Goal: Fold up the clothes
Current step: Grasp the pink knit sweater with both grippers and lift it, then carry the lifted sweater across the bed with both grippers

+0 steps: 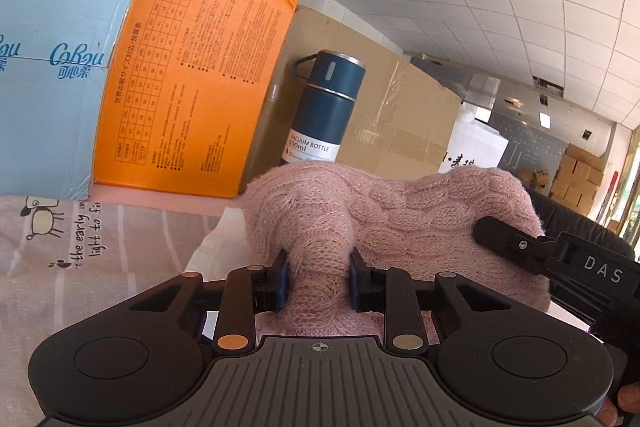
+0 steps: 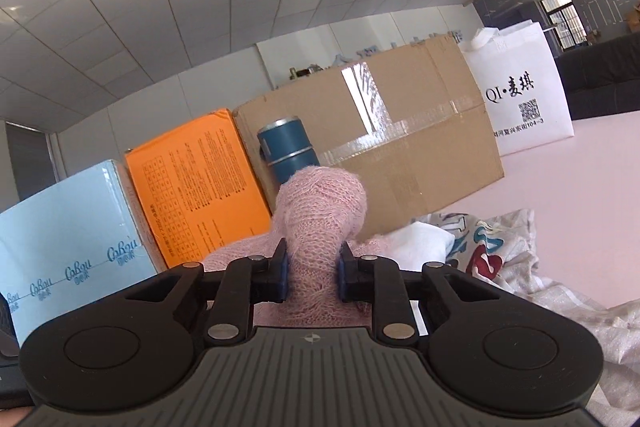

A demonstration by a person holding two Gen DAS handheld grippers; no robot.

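Observation:
A pink cable-knit sweater is bunched up and lifted off the surface. My left gripper is shut on a fold of it, with knit bulging above the jaws. My right gripper is shut on another fold of the same sweater. In the left wrist view the right gripper shows as a black body at the right, against the sweater's far end.
Behind stand a light blue box, an orange box, a blue vacuum bottle, a brown carton and a white bag. A printed cloth lies left; other printed clothes lie right on the pink surface.

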